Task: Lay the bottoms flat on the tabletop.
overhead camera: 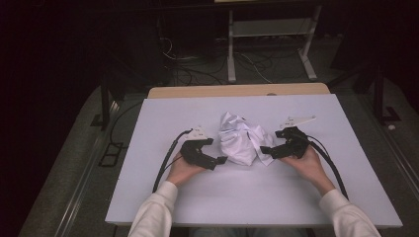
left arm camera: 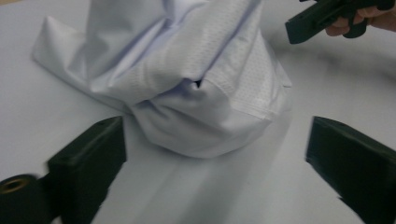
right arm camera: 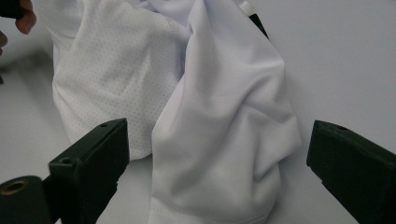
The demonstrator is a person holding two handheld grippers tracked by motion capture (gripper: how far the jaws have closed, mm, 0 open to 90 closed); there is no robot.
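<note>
A crumpled white garment (overhead camera: 242,140) lies in a heap at the middle of the white table (overhead camera: 247,197). My left gripper (overhead camera: 222,160) rests low at the heap's left side, jaws pointing at it. In the left gripper view the jaws (left arm camera: 215,163) stand wide apart just short of the cloth's (left arm camera: 196,88) rounded fold, touching nothing. My right gripper (overhead camera: 264,149) sits at the heap's right edge. In the right gripper view its jaws (right arm camera: 217,168) are open, with a fold of the garment (right arm camera: 210,130) lying between them, and the pads stand clear of it.
A wooden strip (overhead camera: 237,91) runs along the table's far edge. Behind it stand a metal frame (overhead camera: 269,44) and cables (overhead camera: 197,74) on the dark floor. The right gripper (left arm camera: 327,16) and its hand appear at the upper right of the left gripper view.
</note>
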